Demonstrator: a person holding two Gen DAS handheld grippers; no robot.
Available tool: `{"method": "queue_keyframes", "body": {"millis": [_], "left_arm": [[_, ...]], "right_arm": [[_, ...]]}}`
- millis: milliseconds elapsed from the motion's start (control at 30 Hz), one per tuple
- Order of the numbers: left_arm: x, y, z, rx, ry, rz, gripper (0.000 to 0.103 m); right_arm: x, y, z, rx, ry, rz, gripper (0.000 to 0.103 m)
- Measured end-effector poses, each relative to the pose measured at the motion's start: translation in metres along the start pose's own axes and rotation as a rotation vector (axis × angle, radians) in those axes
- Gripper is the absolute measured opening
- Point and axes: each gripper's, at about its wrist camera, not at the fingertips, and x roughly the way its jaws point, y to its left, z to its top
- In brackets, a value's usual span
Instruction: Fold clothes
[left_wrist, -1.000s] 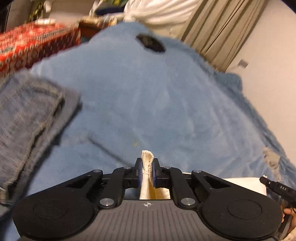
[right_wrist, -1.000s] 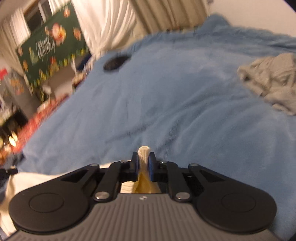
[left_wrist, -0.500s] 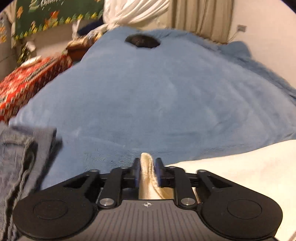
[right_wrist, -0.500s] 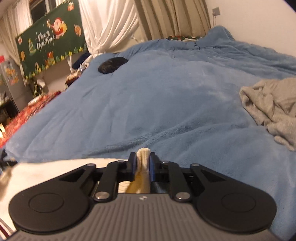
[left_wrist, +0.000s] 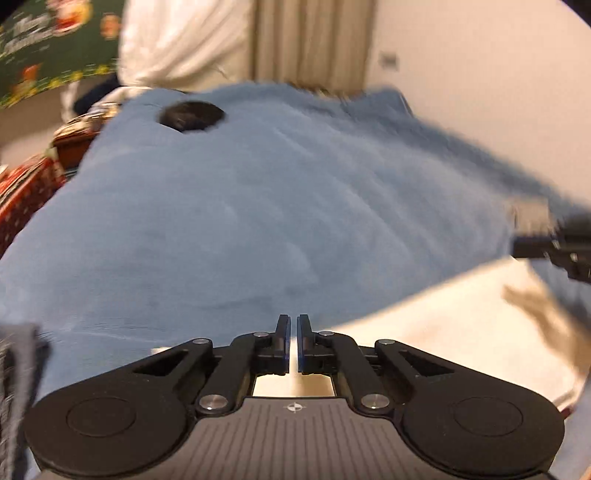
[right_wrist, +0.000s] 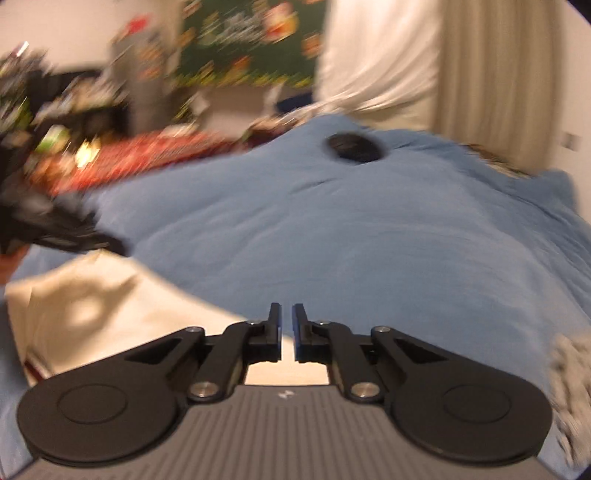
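Closing empty, both pairs of jaws have just let go of the cream garment on the blue bed.

Left gripper (left_wrist: 292, 341) and right gripper (right_wrist: 286, 332), jaws narrowed on nothing, hover above cream garment (left_wrist: 461, 332), its long axis running between them; blue blanket (left_wrist: 277, 221) beyond.

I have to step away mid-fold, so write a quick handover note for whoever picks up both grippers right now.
Left gripper: jaws just closed, nothing between them.
Right gripper: jaws just closed, also empty.
Cream garment: released, lying on the blue blanket beneath and between the two grippers.
Jeans: at the left edge of the left wrist view, not yet handled.
Grey garment: crumpled at the right edge of the right wrist view.
Done: cream garment laid down and let go.
Left: check its fold, finish it, then the other clothes.
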Motion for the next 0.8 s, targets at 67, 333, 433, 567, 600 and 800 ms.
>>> {"method": "queue_keyframes", "body": {"millis": [67, 333, 433, 567, 600, 800], "left_arm": [[0.024, -0.007, -0.004, 0.026, 0.085, 0.006, 0.002], [0.037, -0.003, -0.01, 0.08, 0.113, 0.092, 0.003], [0.026, 0.002, -0.008, 0.068, 0.081, 0.09, 0.002], [0.018, -0.016, 0.003, 0.07, 0.005, 0.018, 0.002], [0.018, -0.026, 0.008, 0.074, -0.003, -0.017, 0.003], [0.052, -0.068, 0.024, 0.107, 0.012, -0.131, 0.003]], "right_arm": [[0.026, 0.013, 0.0, -0.032, 0.072, 0.041, 0.006], [0.047, -0.017, -0.015, 0.033, 0.13, -0.07, 0.006], [0.036, -0.036, -0.019, 0.094, 0.129, -0.108, 0.006], [0.026, -0.028, -0.016, 0.074, 0.083, -0.064, 0.012], [0.03, -0.021, -0.012, 0.056, 0.084, -0.039, 0.012], [0.065, 0.009, 0.0, -0.006, 0.134, -0.004, 0.011]]}}
